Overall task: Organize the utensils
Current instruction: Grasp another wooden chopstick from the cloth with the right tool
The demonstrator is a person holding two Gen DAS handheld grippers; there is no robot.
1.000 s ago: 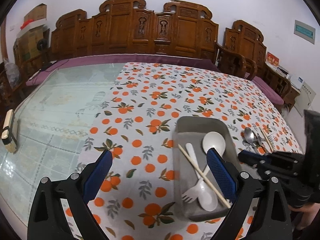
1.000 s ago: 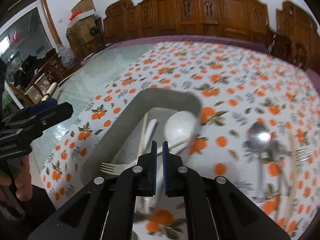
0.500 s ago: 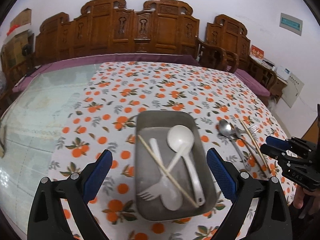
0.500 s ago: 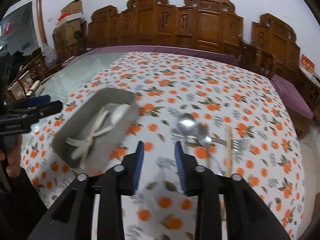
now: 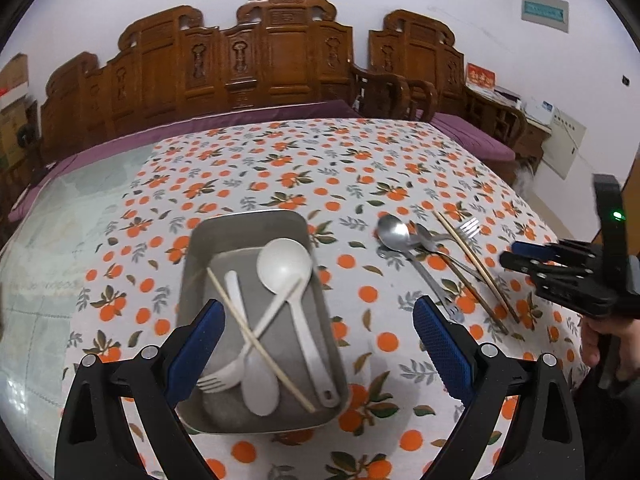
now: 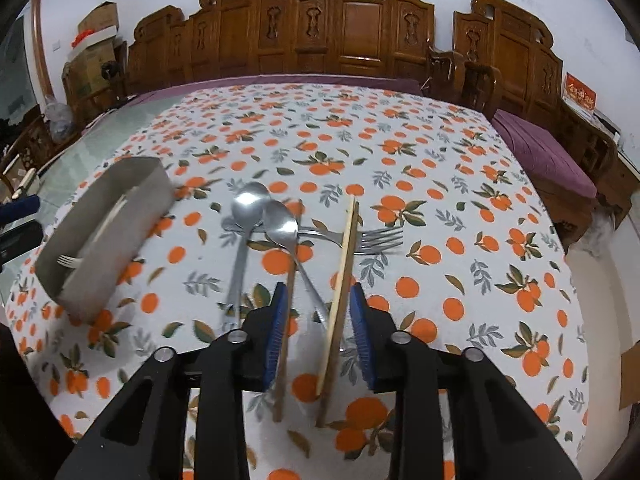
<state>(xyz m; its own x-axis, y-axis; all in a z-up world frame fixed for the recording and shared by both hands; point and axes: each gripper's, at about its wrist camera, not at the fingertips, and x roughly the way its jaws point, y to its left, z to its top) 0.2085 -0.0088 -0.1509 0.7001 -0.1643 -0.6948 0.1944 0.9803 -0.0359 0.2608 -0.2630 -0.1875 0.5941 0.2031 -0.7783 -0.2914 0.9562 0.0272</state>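
Observation:
A grey metal tray (image 5: 248, 224) holds a white ladle (image 5: 286, 266), a white spoon (image 5: 260, 388), a white fork (image 5: 218, 378) and one pale chopstick (image 5: 260, 344). My left gripper (image 5: 318, 316) hangs wide open just above the tray's near end, holding nothing. Right of the tray lie two metal spoons (image 6: 250, 204), a metal fork (image 6: 380, 238), a pale chopstick (image 6: 344, 272) and a darker chopstick (image 6: 290, 284). My right gripper (image 6: 318, 292) hovers over them, jaws closing. The chopsticks and a spoon handle lie between the fingers, with the pads not pressing on them.
An orange-print cloth (image 6: 400, 140) covers the right part of the glass table (image 5: 60, 220). Carved wooden chairs (image 6: 360, 32) line the far side. The table's right edge (image 6: 560, 240) is near the loose utensils. A hand (image 5: 600, 344) holds the right gripper (image 5: 514, 254).
My right gripper swung from over the tray to the right, over the loose metal utensils, and its jaws went from shut to apart. The left gripper shifted right; the tray now lies between its fingers.

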